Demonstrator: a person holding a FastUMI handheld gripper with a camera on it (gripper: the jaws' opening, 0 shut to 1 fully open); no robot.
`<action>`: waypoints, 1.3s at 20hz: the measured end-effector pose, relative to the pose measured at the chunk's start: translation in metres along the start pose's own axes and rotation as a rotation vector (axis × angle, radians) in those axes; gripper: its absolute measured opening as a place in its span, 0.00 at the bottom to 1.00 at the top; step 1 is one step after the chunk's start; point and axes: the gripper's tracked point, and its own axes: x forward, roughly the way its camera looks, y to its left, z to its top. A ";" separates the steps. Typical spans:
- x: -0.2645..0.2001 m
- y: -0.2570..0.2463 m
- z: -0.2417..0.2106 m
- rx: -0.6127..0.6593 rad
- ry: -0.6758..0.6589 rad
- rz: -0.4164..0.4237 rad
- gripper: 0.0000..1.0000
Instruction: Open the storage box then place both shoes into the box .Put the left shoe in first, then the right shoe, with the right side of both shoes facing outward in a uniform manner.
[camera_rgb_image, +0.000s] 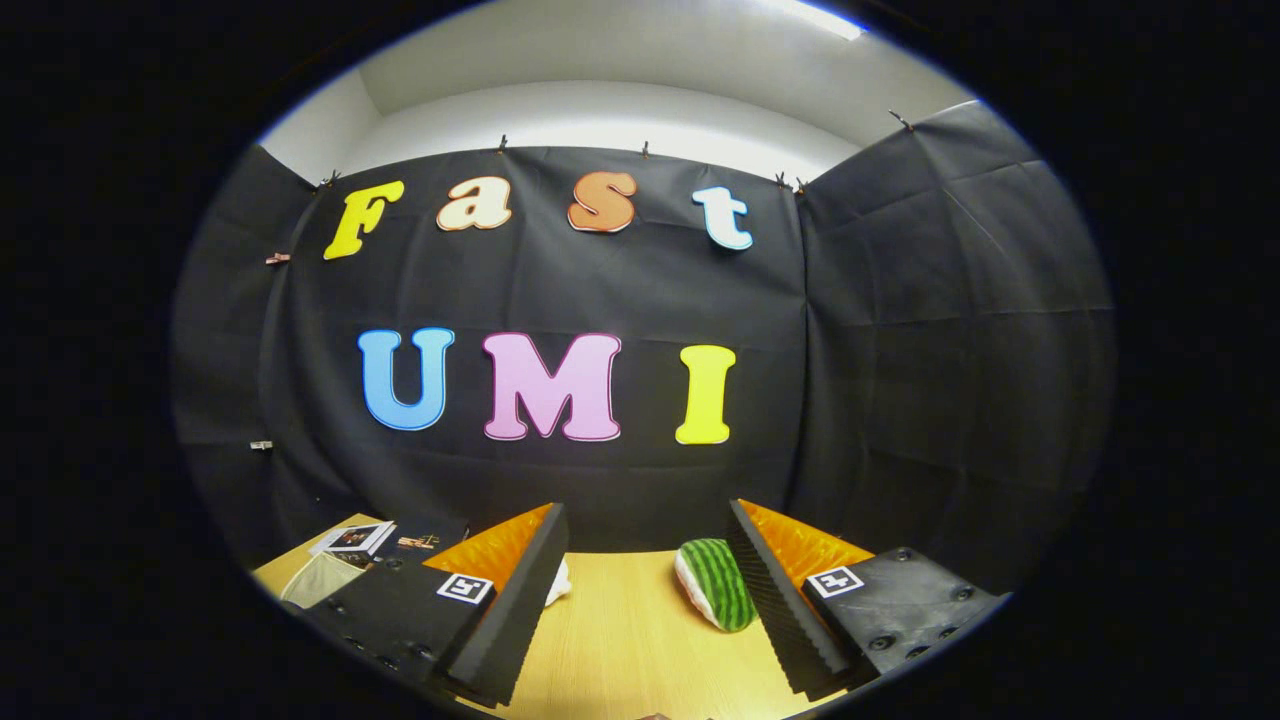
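Observation:
My gripper (645, 600) is open, its two black ribbed fingers (515, 610) spread wide above the wooden table (630, 640), with nothing between them. A green striped shoe with a white sole (718, 582) lies on the table just ahead of the right finger, partly hidden by it. A white bit of another shoe (557, 582) peeks out from behind the left finger. The storage box (345, 560) sits beyond the left finger, dark with a pale side and a picture on top; the finger covers much of it.
The booth's black cloth wall (640, 480) rises right behind the table's far edge. The wooden tabletop runs between and ahead of the fingers.

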 end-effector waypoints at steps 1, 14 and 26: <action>-0.001 0.001 -0.002 0.021 0.015 -0.003 0.98; -0.035 0.028 -0.010 0.041 0.026 -0.067 0.98; -0.046 0.053 0.011 -0.008 0.005 -0.026 0.98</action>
